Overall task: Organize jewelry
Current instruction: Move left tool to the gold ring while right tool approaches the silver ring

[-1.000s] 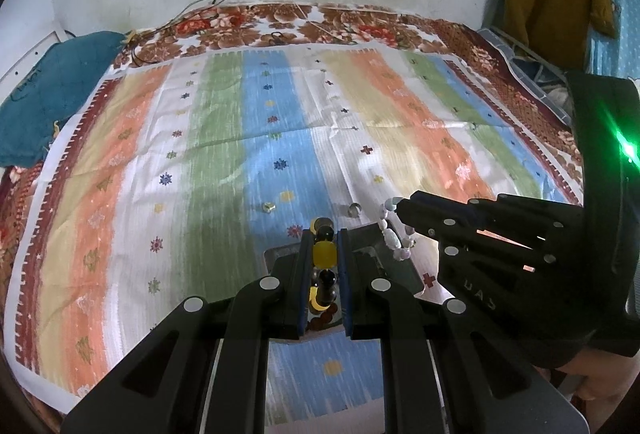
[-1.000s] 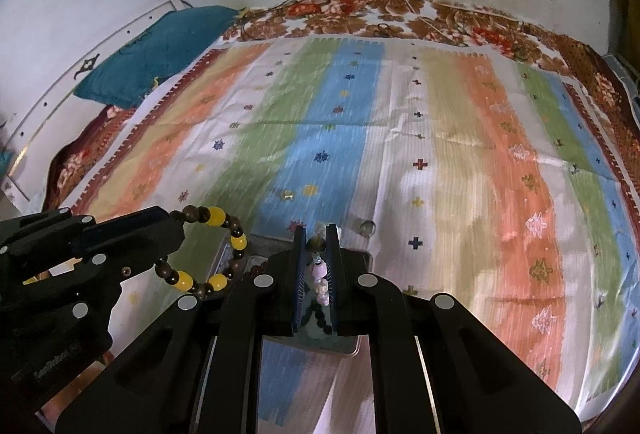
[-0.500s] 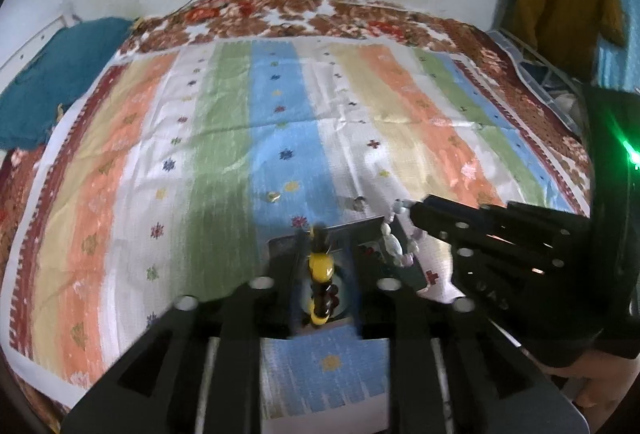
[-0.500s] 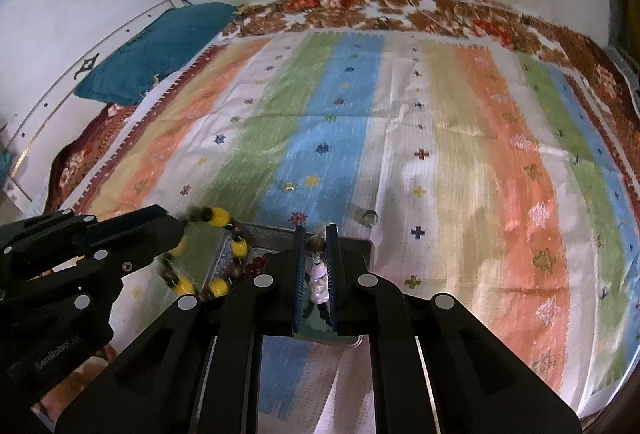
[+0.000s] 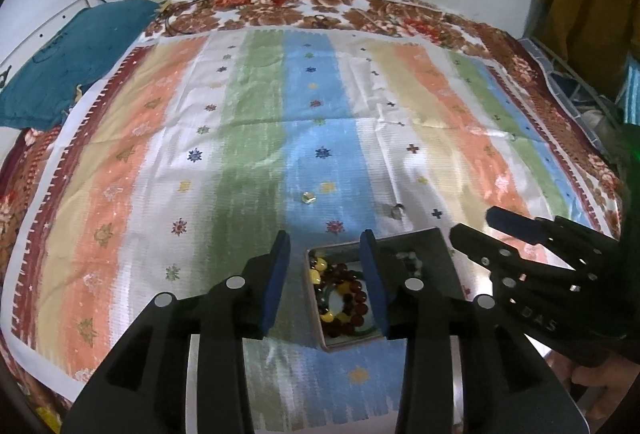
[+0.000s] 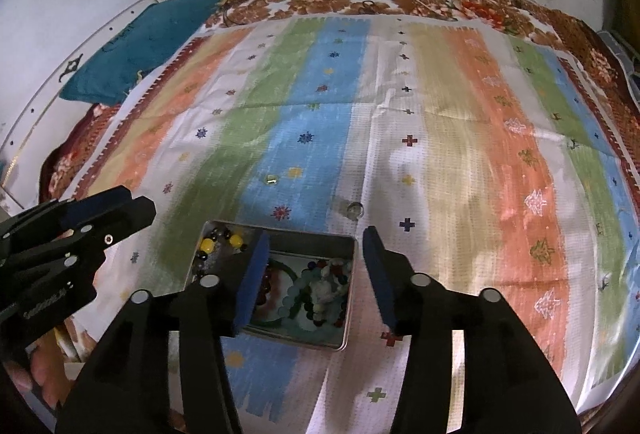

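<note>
Both bracelets dropped into tin (image 6: 347, 274), long axis left-right, both tongs (image 5: 325, 266) (image 6: 316, 266) wide.

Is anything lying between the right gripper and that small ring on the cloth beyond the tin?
Nothing visible blocks it. The ring lies on bare cloth just past the tin, ahead of the open right gripper.

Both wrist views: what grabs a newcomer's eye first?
The striped bedspread fills both views. Near its front edge sits a metal tin packed with beaded bracelets, yellow and dark red beads at its left end, pale ones at its right. Both grippers hang open over it, the left gripper and the right gripper, and two small loose pieces, a gold one and a silver ring, lie on the cloth just beyond the tin.
</note>
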Tool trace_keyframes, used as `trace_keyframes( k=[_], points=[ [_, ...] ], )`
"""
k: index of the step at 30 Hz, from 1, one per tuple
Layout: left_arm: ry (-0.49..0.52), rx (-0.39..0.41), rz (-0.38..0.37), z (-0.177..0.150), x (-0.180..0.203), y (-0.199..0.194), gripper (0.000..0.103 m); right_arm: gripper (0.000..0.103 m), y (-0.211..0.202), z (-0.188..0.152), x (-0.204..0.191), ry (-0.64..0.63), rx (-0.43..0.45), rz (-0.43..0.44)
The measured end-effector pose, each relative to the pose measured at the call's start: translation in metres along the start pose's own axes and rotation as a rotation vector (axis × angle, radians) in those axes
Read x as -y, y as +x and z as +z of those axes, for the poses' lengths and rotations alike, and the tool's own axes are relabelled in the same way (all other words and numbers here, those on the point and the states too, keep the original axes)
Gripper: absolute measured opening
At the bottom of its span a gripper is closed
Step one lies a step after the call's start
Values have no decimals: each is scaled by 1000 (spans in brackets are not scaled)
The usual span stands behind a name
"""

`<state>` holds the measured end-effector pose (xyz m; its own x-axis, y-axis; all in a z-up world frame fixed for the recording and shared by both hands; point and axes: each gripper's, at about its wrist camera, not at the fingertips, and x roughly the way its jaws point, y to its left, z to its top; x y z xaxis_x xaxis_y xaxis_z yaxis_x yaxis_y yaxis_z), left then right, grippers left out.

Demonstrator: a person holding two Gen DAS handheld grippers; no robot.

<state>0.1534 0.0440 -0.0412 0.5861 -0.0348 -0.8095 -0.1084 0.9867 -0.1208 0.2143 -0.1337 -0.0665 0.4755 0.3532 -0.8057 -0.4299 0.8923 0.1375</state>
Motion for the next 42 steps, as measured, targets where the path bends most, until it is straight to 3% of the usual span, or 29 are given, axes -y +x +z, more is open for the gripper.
trace_keyframes(
  k=[5,12,22,42],
  points=[
    [-4,-24,16,7,-5,12,38,58,6,3,3,3,-16,-7],
    [-3,-46,37,16,-9,27,45,58,11,8,4,-3,-27,-4],
    [31,-97,56,22,-5,51,45,61,34,18,4,-27,-68,-38],
    [-5,-215,25,32,-16,106,45,66,77,31,20,0,-176,-29]
  ],
)
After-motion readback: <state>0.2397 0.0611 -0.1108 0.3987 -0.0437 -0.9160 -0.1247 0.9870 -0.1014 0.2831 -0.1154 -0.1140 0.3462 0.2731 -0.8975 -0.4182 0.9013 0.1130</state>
